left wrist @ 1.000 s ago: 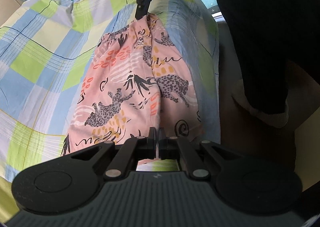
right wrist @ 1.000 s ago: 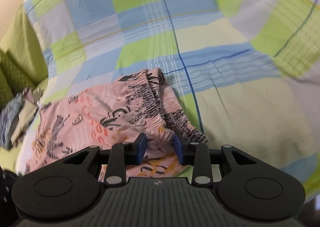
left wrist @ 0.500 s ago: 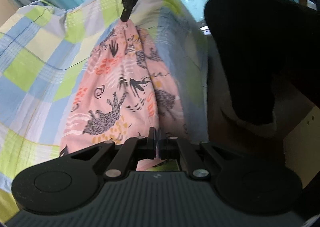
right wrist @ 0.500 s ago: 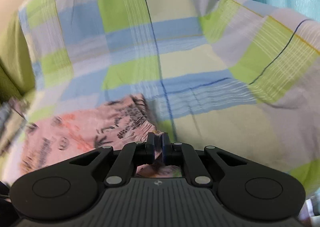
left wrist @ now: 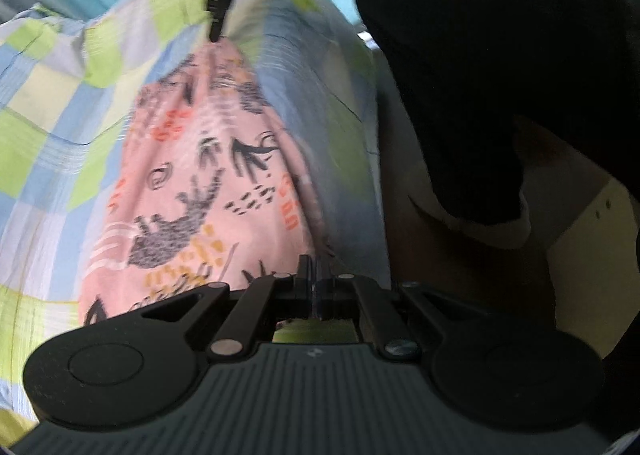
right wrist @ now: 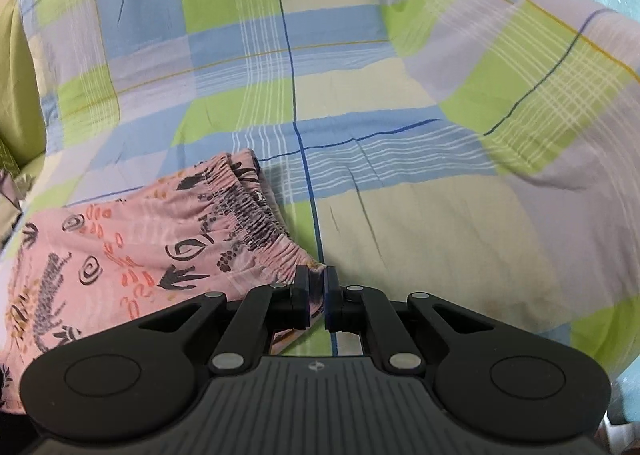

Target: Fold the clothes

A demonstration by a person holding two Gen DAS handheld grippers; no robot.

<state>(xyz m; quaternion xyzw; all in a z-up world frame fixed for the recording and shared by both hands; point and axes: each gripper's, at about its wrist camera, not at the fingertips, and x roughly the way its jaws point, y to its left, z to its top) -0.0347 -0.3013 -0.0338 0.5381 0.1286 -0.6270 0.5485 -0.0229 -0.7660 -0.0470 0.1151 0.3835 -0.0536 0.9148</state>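
Covering everything is one checked bedsheet (right wrist: 360, 95), and on it lie my one pair of pink printed shorts (right wrist: 160, 255). My right gripper (right wrist: 316, 287) pinches their elastic waistband; my left gripper (left wrist: 310, 275), blurred, seems clamped on the hem.

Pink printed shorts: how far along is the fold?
Done: both ends are gripped. The right gripper is shut on the elastic waistband of the pink printed shorts, and the left gripper is shut on the opposite end. In hand: the shorts are held stretched over the checked sheet. Left: no fold is visible yet.
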